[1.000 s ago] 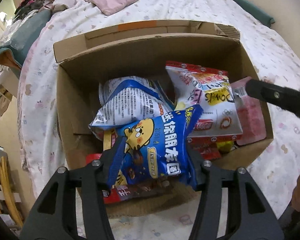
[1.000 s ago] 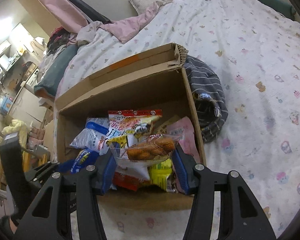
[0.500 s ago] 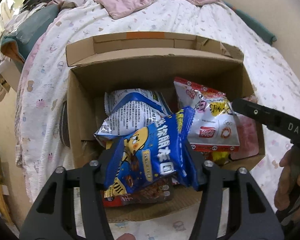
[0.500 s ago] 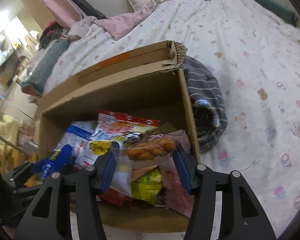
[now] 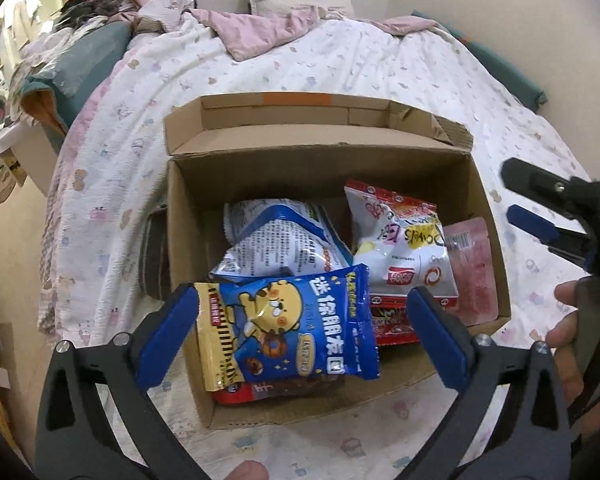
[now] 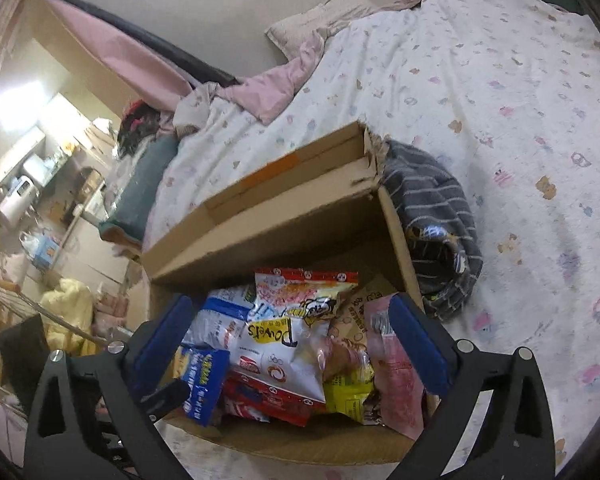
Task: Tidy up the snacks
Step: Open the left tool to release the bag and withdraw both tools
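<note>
An open cardboard box (image 5: 316, 148) on the bed holds several snack bags. A blue bag with a yellow cartoon tiger (image 5: 288, 332) lies on top of the pile at the box's near left. My left gripper (image 5: 302, 294) hovers over it, jaws opening wide, pads clear of the bag. My right gripper (image 6: 290, 299) is above the box's (image 6: 260, 216) right half, its jaws also opening, nothing gripped. A clear bag of fried snacks (image 6: 340, 356) rests below it on a white and red bag (image 6: 284, 344). The right gripper (image 5: 520, 196) shows at the box's right edge.
A white and blue bag (image 5: 284, 240) and a pink pack (image 5: 472, 272) fill the box's back and right. A grey striped garment (image 6: 432, 208) lies against the box's right wall. A pink blanket (image 5: 260, 32) and pillow lie at the bed's head. The bed's left edge drops to a cluttered floor.
Both grippers have spread their jaws wide. The blue bag has dropped from the left gripper onto the pile, and the clear bag has left the right gripper. The left gripper has risen a little.
</note>
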